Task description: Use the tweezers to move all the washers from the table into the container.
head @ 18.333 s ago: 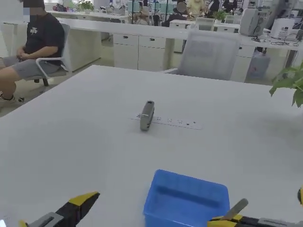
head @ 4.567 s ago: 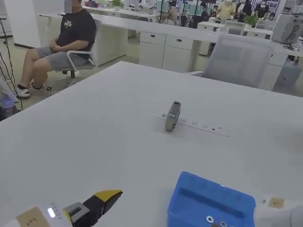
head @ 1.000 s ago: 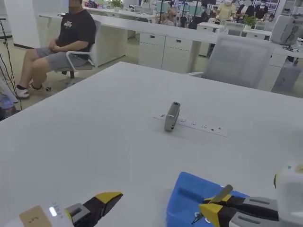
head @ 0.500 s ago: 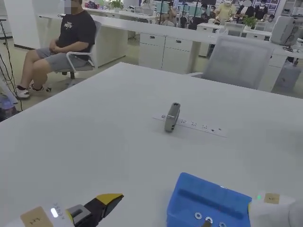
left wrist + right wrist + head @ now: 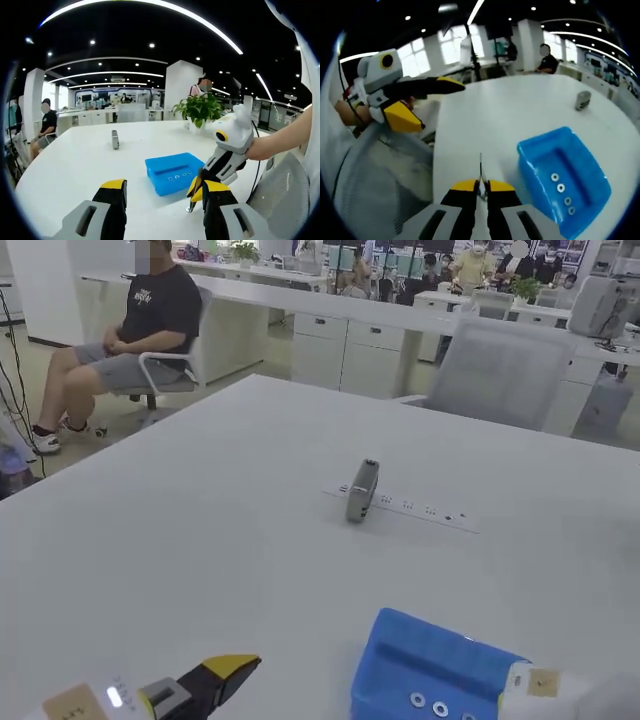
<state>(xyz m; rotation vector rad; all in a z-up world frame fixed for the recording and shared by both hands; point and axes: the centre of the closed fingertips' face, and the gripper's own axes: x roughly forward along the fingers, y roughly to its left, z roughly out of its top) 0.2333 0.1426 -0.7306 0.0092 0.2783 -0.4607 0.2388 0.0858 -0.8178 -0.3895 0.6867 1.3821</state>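
The white table [image 5: 200, 540] spreads across the head view, with a person [image 5: 130, 330] seated on a chair beyond its far left corner. The left gripper view takes in a potted plant [image 5: 200, 110] at the table's far edge. The blue container [image 5: 425, 655] sits on the table near the person's side, its near end cut off by the bottom of the head view. The left gripper [image 5: 164, 187] hangs over the table with its jaws spread wide and nothing between them. In the head view only one of its yellow jaws can be made out, at the bottom left. The right gripper [image 5: 482, 187] is just beside the container, jaws pinched close on the tweezers [image 5: 480, 172]. In the head view it is little more than a white body at the bottom right corner. A grey device [image 5: 362, 490] stands on edge mid-table beside a row of sockets [image 5: 420, 510]. The tweezers' tips point over bare table; whether they carry anything is too fine to tell. Four washers [image 5: 561, 187] lie in a row inside the container in the right gripper view, while the head view catches two.
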